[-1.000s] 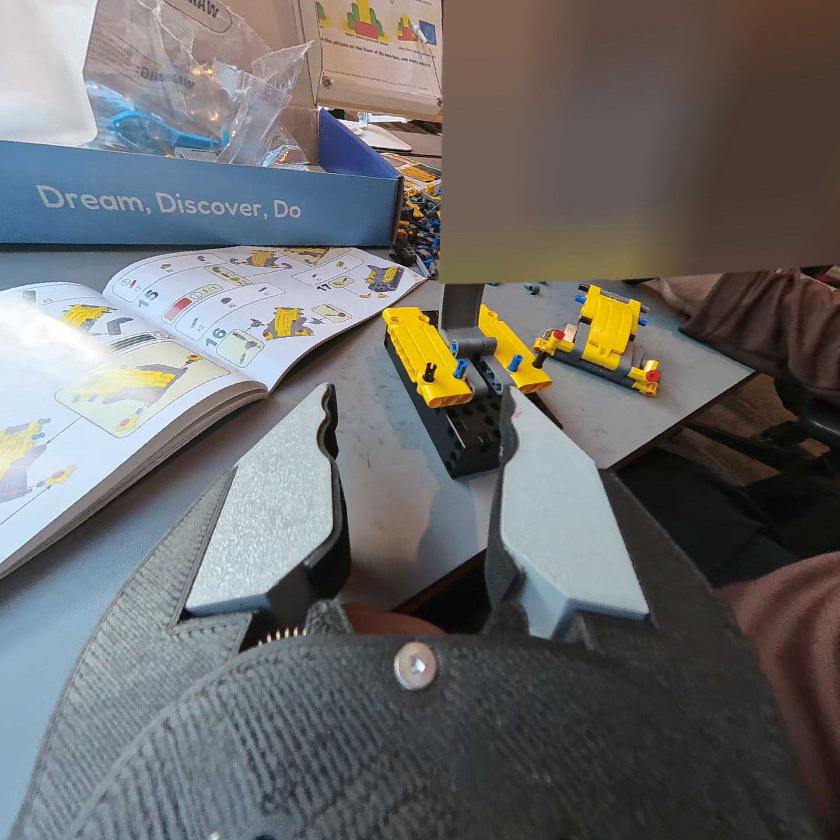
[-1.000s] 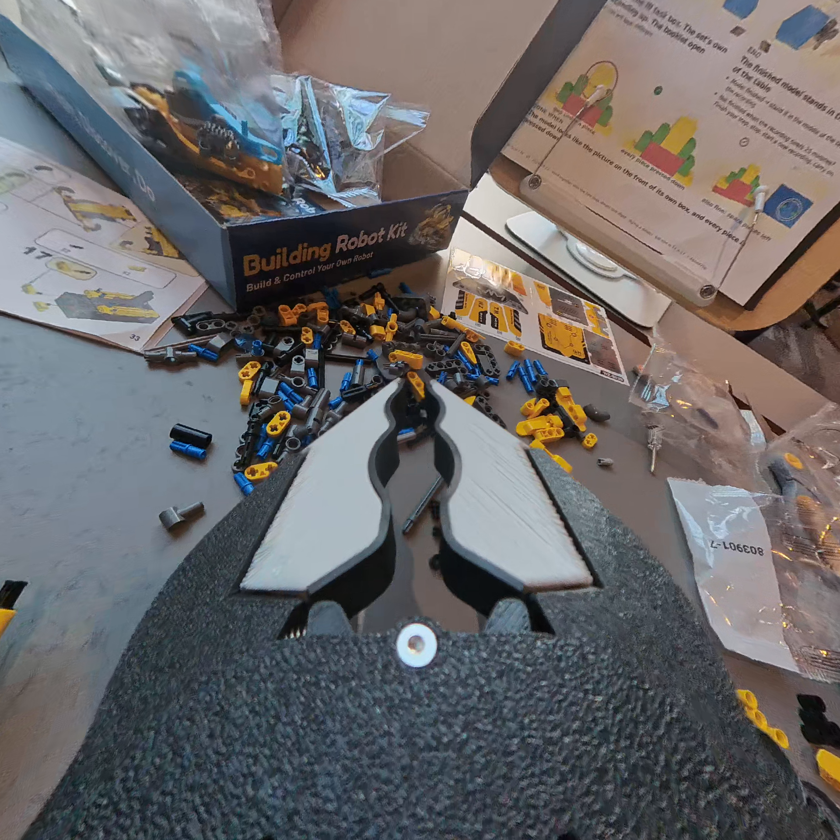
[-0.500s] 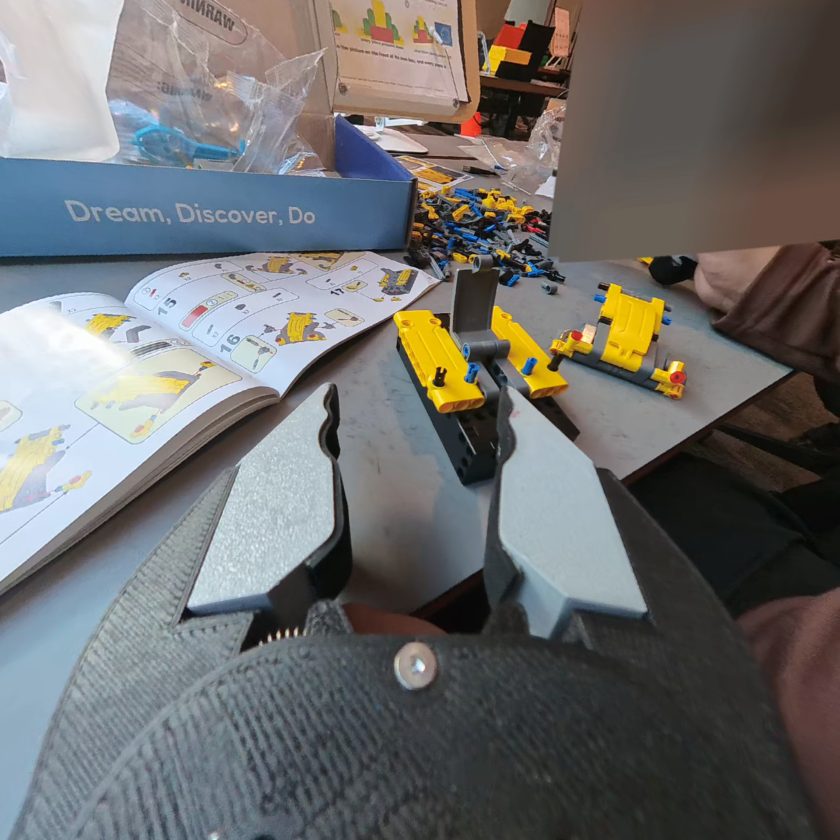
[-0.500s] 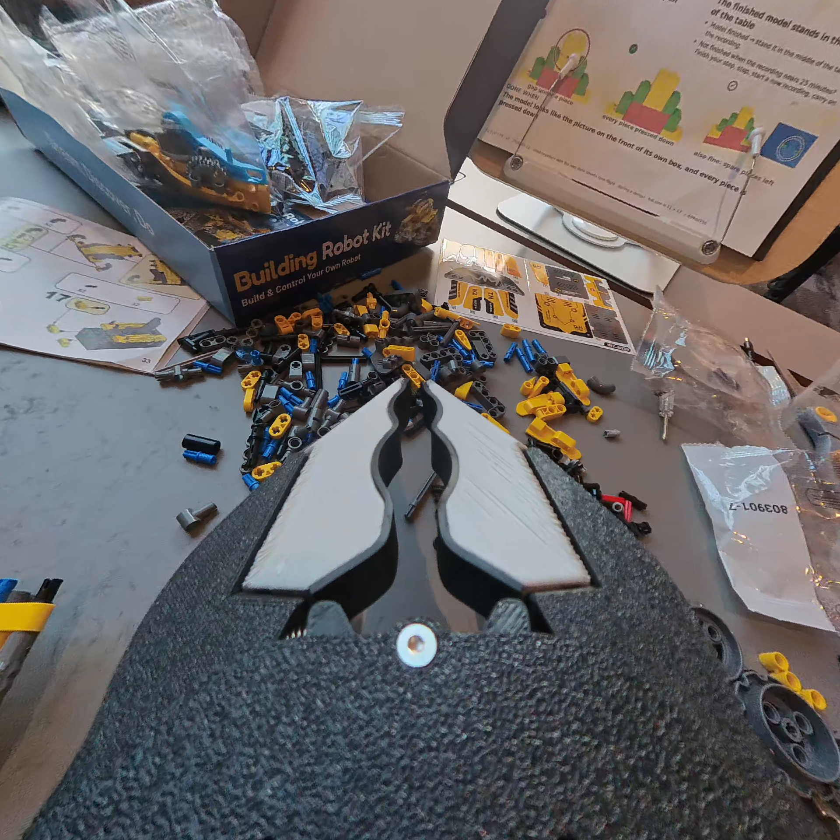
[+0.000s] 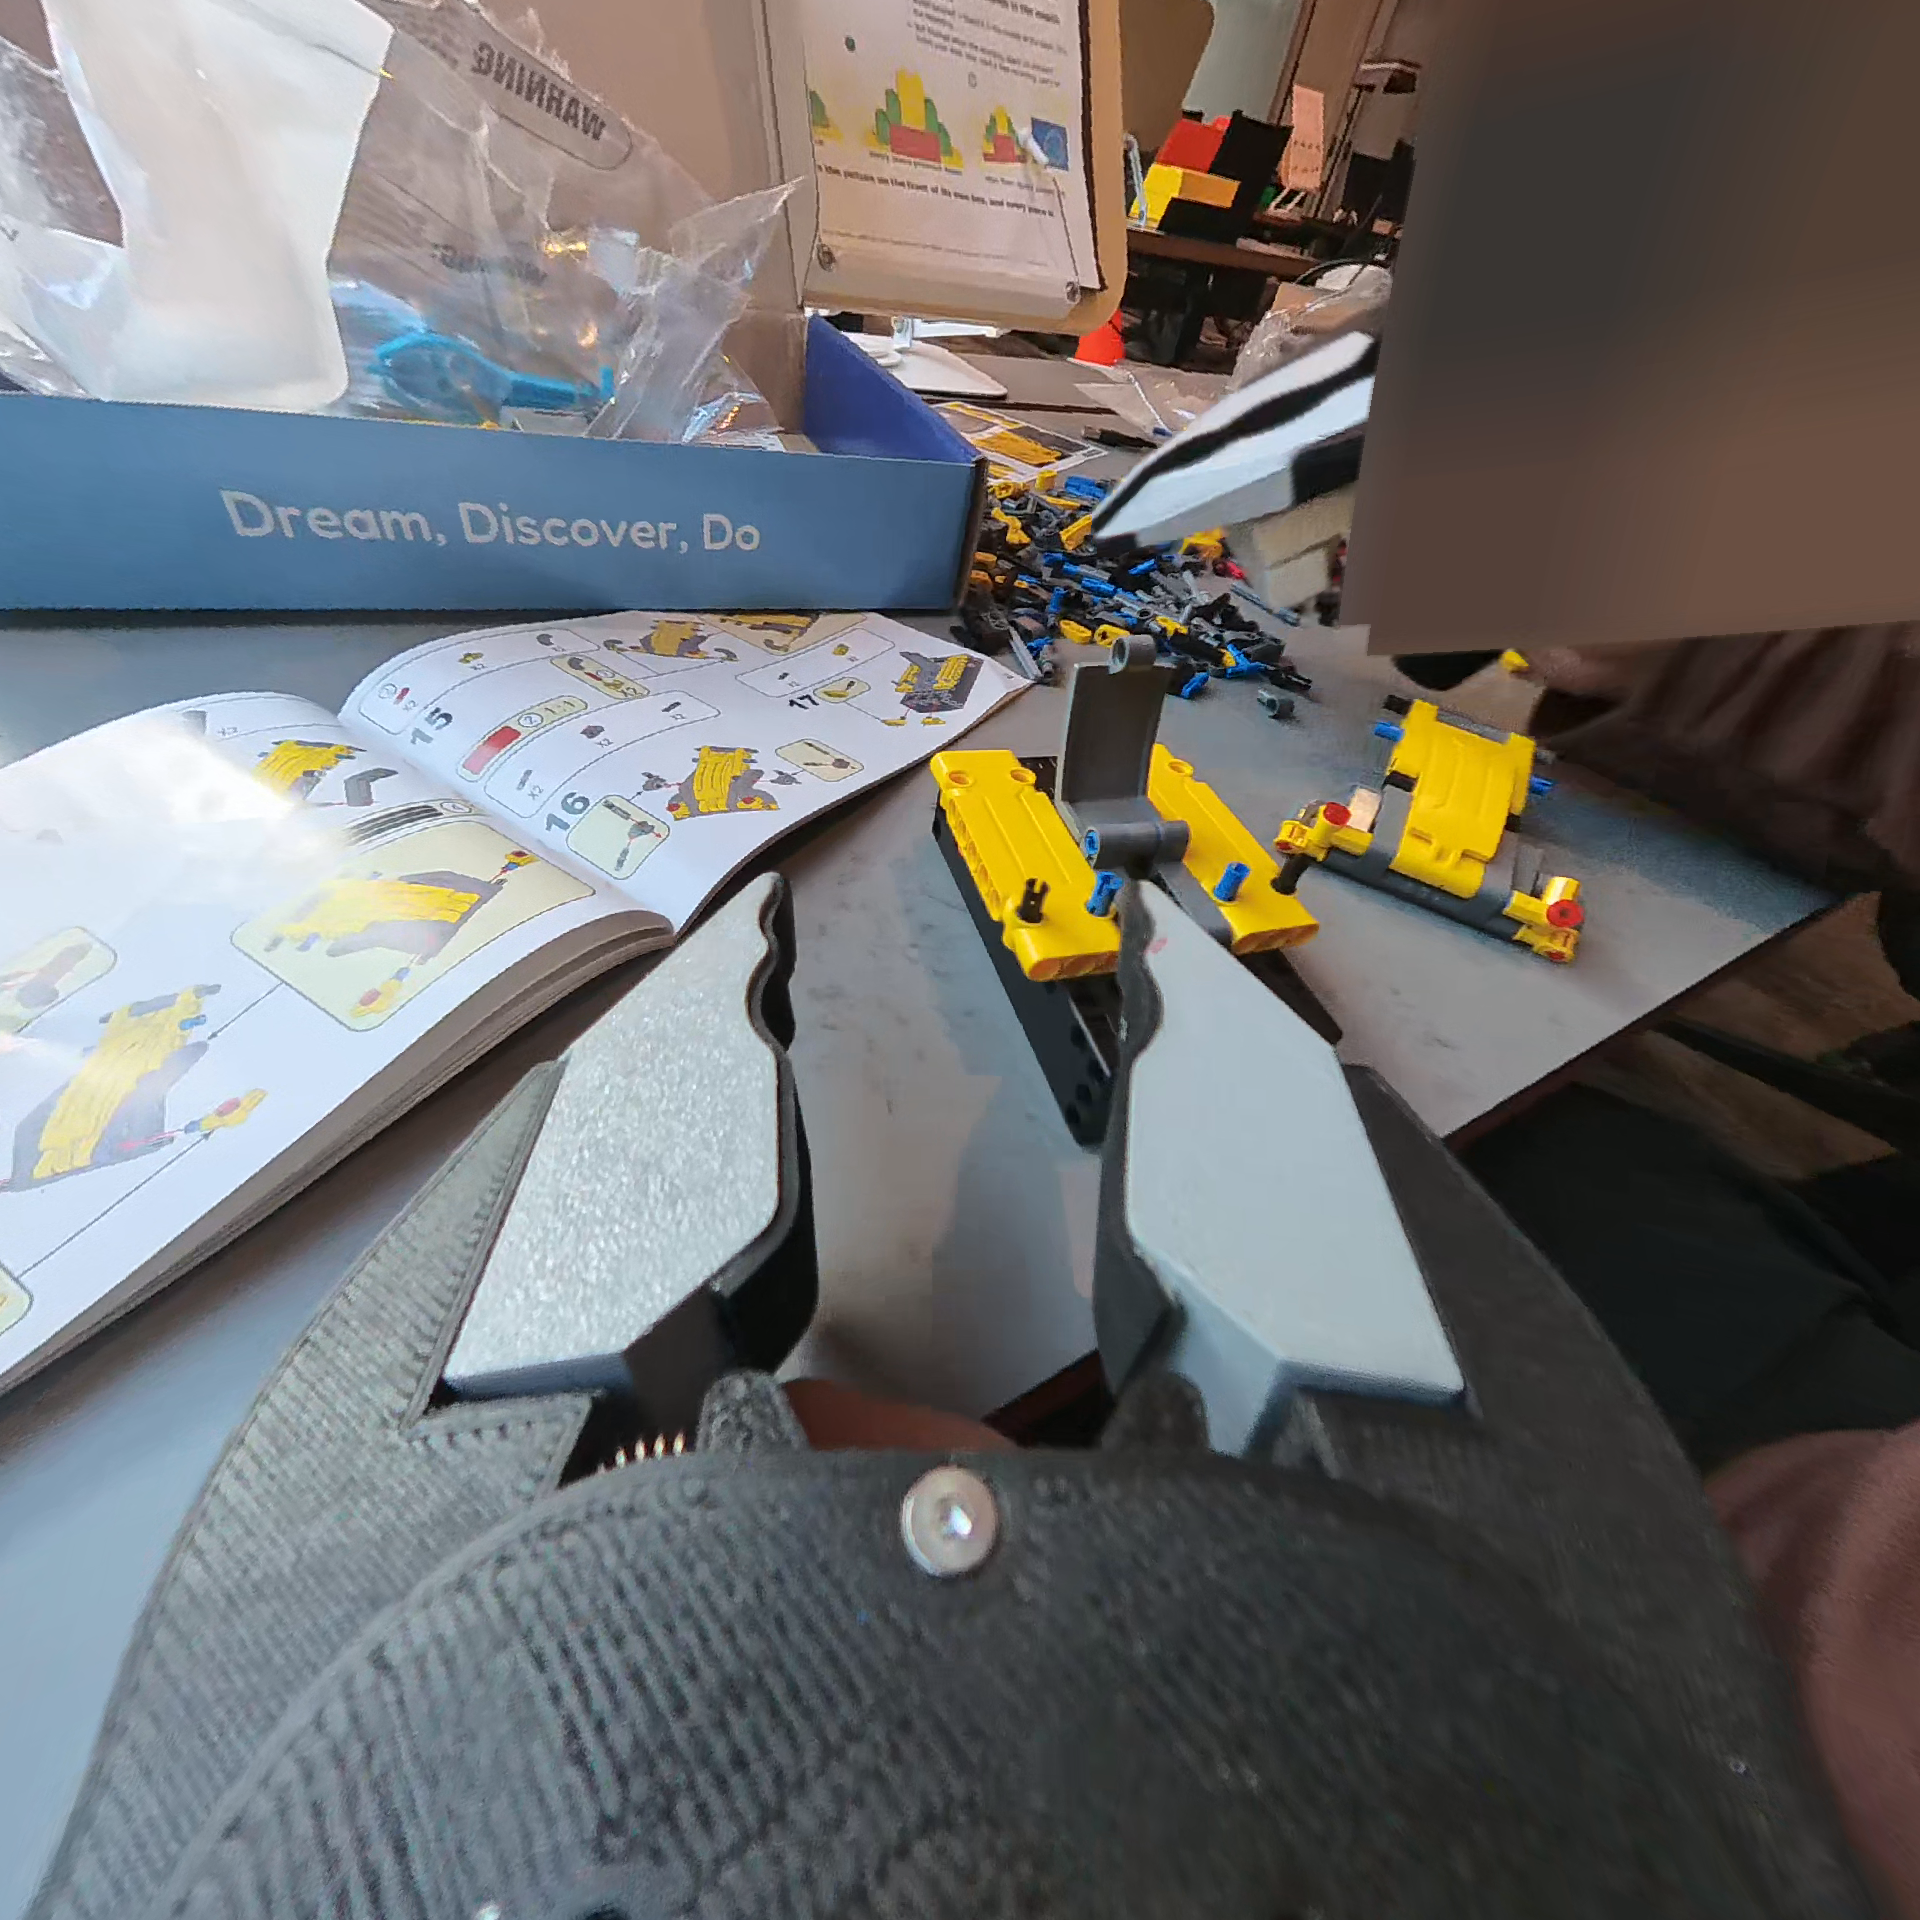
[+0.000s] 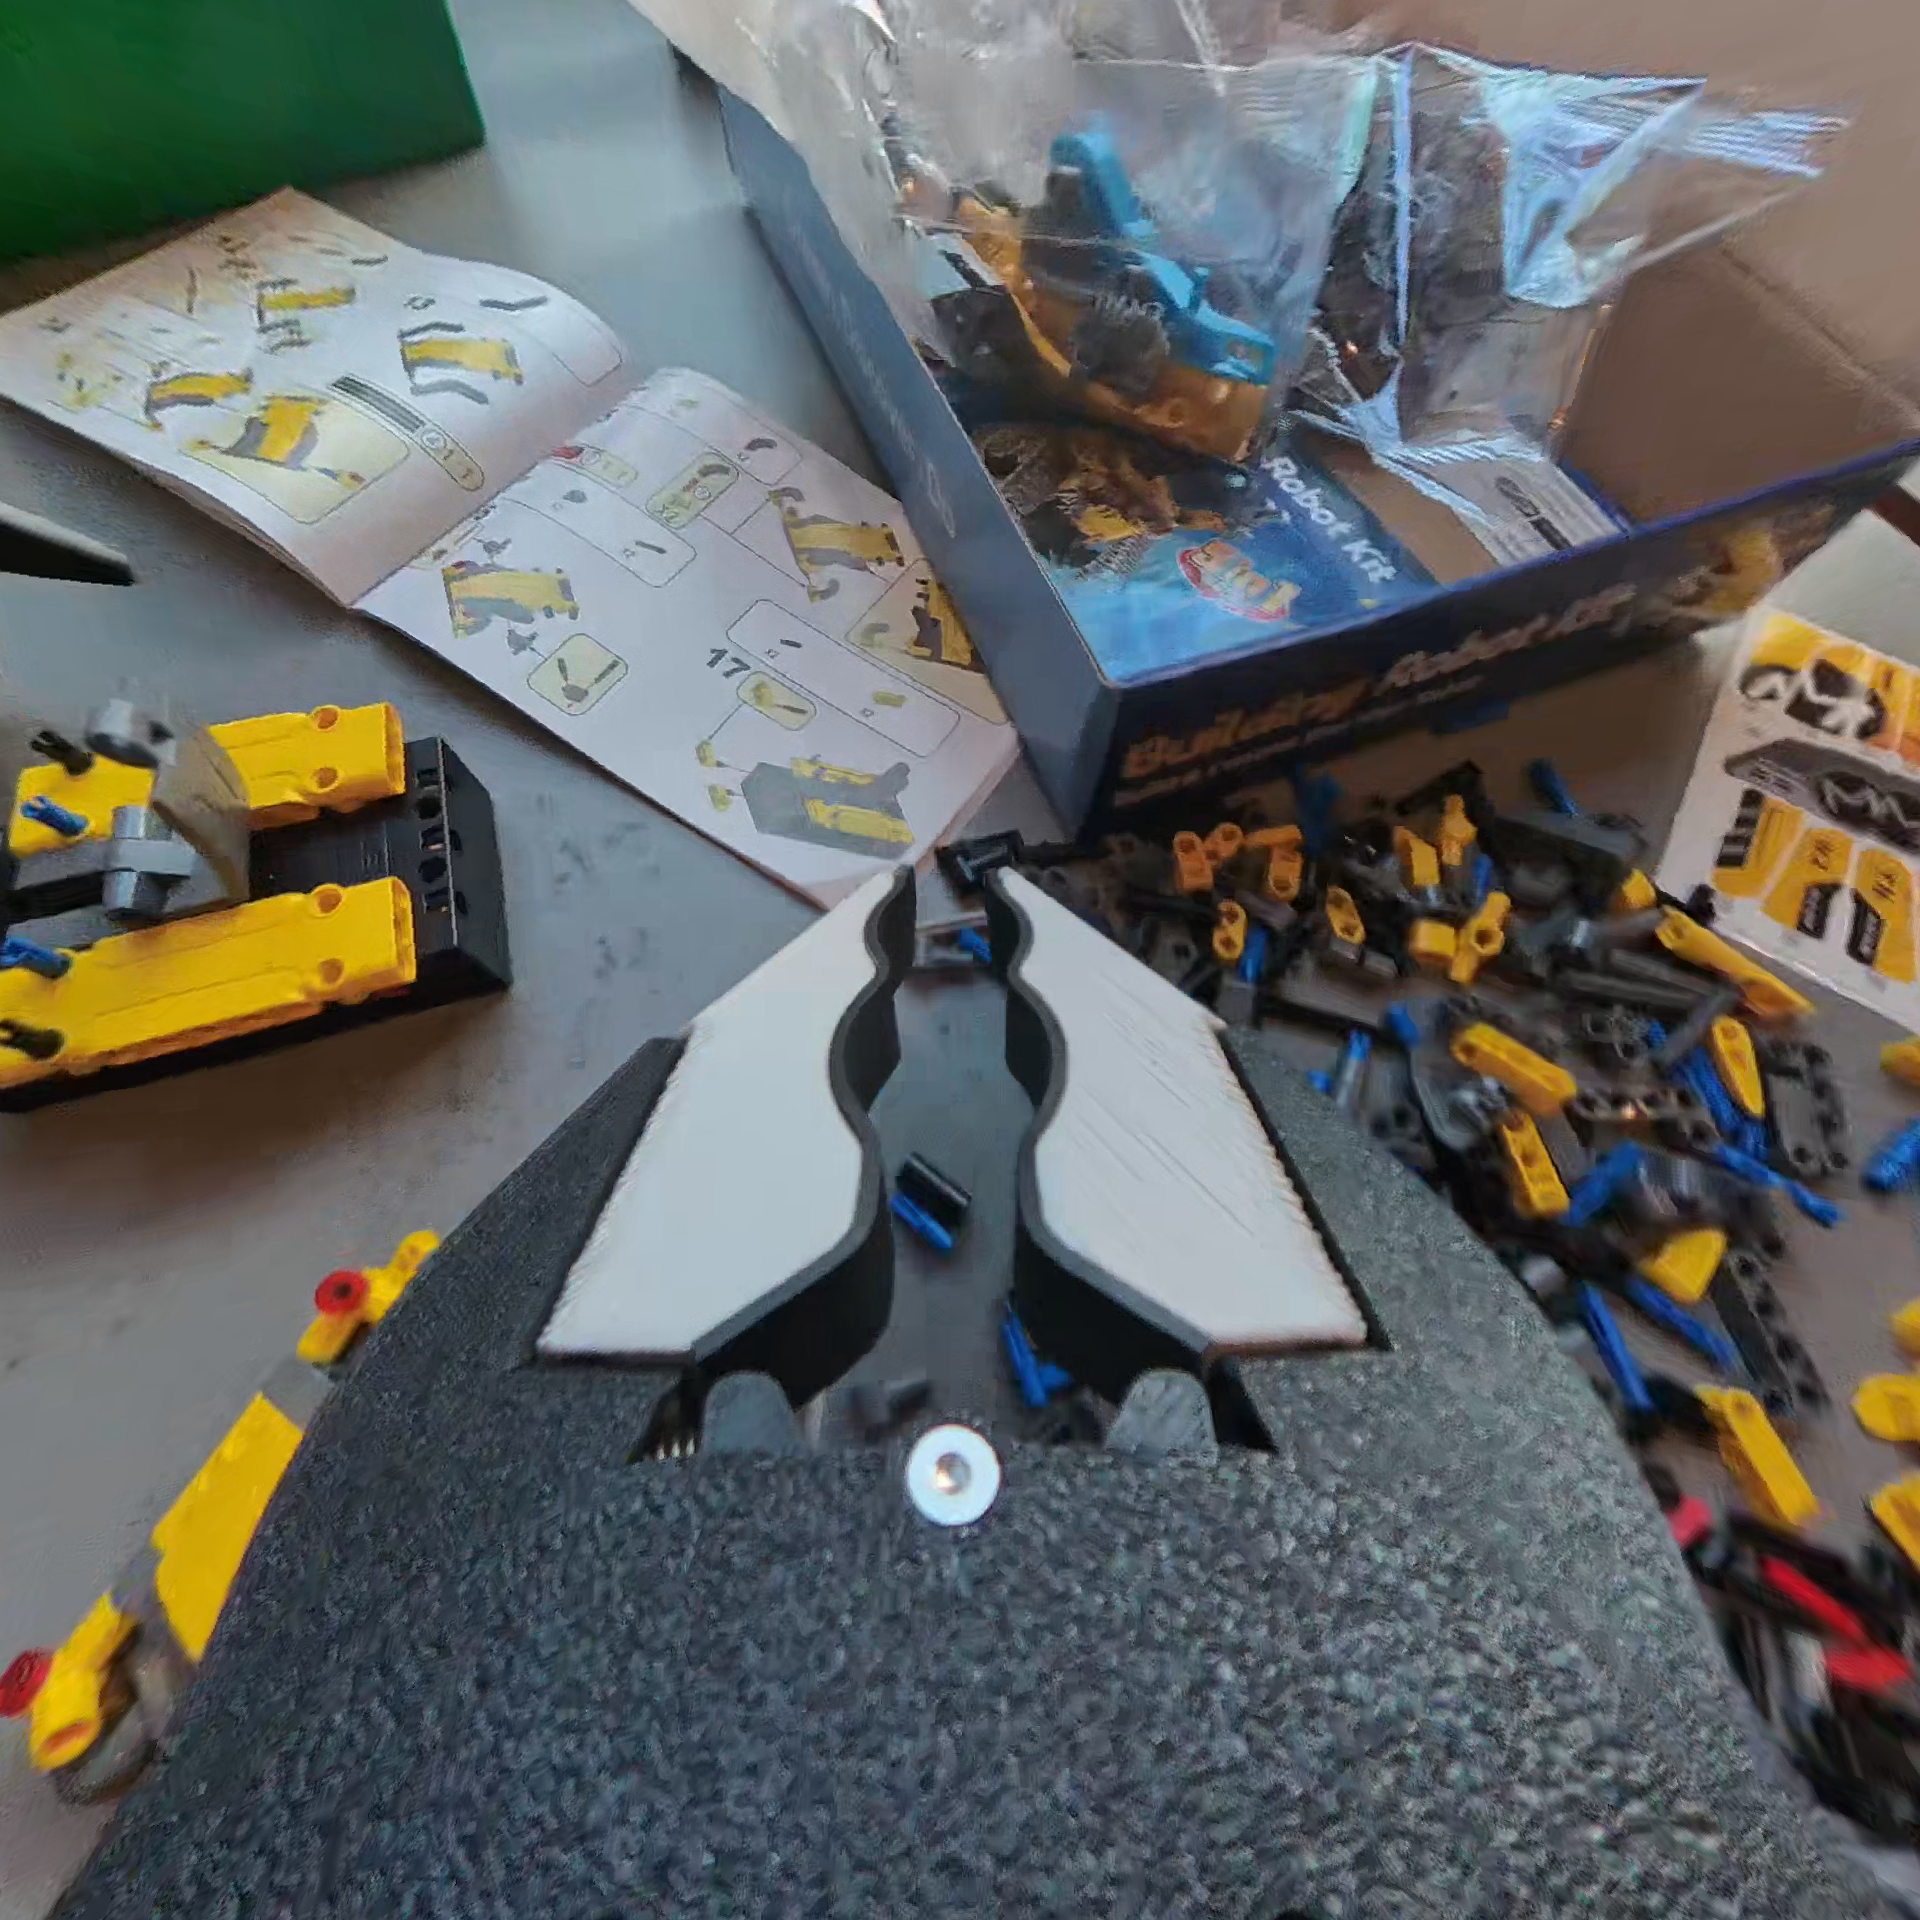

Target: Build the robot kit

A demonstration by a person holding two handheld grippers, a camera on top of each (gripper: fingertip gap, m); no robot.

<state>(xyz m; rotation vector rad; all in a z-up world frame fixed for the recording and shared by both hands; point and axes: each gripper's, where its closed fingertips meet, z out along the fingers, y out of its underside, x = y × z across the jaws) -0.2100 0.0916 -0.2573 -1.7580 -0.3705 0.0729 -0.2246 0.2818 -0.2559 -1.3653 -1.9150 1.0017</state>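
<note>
We see the left tool (image 5: pixel 951 914) spread wide and empty above the grey worktop (image 5: pixel 904 1164), its right finger just in front of a yellow-and-black brick assembly (image 5: pixel 1049 883). An open instruction booklet (image 5: pixel 416 831) lies to its left. Behind that, a blue cardboard box (image 5: pixel 488 520) holds crumpled clear plastic bags (image 5: pixel 540 239) with blue parts inside. The right tool (image 6: pixel 951 888) has only a narrow gap and grips nothing; we see it hovering at the edge of a loose pile of small black, yellow and blue pieces (image 6: pixel 1538 997) beside the box (image 6: pixel 1039 644).
</note>
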